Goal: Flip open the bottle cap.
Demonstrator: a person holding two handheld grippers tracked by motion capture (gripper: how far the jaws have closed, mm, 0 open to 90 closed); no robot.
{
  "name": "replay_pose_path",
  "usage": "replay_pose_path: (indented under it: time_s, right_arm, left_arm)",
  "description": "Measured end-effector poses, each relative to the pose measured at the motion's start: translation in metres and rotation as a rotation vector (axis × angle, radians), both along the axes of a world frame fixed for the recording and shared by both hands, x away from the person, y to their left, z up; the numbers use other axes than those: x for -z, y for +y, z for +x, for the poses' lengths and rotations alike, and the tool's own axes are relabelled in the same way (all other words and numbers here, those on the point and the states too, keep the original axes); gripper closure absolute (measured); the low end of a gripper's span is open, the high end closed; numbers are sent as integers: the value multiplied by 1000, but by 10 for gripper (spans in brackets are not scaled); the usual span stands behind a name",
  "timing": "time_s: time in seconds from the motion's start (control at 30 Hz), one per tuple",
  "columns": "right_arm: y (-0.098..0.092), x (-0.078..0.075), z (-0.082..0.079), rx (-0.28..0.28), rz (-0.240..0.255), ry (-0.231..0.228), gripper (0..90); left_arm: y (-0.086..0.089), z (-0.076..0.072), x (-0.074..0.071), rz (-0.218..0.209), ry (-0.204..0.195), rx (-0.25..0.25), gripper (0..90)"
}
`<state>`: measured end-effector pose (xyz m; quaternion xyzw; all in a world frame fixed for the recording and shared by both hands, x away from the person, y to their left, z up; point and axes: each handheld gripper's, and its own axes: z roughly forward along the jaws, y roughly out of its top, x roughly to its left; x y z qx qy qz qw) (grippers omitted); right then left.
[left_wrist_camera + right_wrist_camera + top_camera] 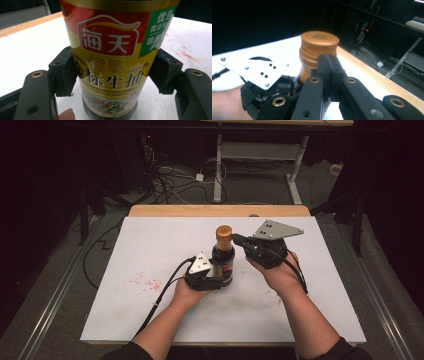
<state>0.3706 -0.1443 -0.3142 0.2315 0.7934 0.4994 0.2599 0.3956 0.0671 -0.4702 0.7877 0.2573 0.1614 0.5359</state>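
On the white table (150, 310), left hand-held gripper (216, 281) clamps the soy sauce bottle (223, 262) (upright); right hand-held gripper (239, 239) closed beside its cap (223, 234).

Lab or test bay, not a home. White worktop (150, 240) on a wooden bench, dark curtained surround. Cables (165, 177) loose on the floor beside a metal desk frame (260, 155).

A white board (150, 245) covers the bench across the middle of the frame, and a strip of bare wood (220, 210) shows along its far edge. Red specks (145, 282) stain the board at lower left. At upper centre, a white-legged table frame (260, 155) stands on the floor beside tangled cables (165, 180) at upper left.
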Motion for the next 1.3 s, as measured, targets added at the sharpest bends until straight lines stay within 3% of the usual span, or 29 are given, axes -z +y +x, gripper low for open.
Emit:
replay_pose_path:
  time_s: [0.13, 0.6, 1.3]
  right_arm:
    - [1, -6, 2, -8, -39, 21, 900]
    - [5, -12, 4, -1, -14, 10, 900]
    - [16, -27, 9, -7, -37, -19, 900]
  left_arm:
    - [-1, 0, 0, 3, -3, -3, 297]
    - [-1, 0, 0, 8, -6, -7, 297]
    - [-1, -1, 1, 5, -12, -11, 297]
